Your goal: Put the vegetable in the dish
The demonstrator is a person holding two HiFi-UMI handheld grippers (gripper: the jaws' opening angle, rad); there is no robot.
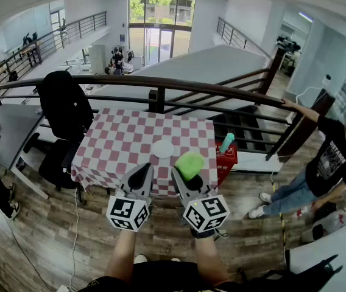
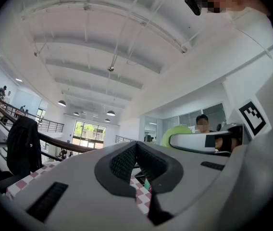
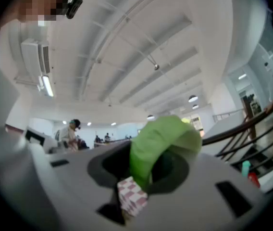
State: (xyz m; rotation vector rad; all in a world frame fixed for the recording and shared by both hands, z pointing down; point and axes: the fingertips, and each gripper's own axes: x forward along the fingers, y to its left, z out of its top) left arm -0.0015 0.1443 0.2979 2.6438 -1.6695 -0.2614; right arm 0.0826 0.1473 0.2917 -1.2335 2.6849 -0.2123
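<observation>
- We grip green veg (image 1: pixel 189 164) in R gripper (image 1: pixel 184 178), jaws part-closed on it, just right of dish (image 1: pixel 162 148).
- L gripper (image 1: pixel 140 176) shut, empty, near dish.
- Risk: soft veg slips, misses dish.

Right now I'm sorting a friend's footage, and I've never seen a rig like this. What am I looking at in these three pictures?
There is no robot here. A person holds a two-jaw gripper in each hand. The wide picture comes from a camera on the person's head, looking down at both grippers. The marker cubes are part of the grippers. The other two pictures come from cameras that ride on each gripper and look along its jaws. Ahead stands a table with a checked cloth and a white dish on it. The right gripper is shut on a green vegetable, which is not yet in the dish. The left gripper is shut and empty.
</observation>
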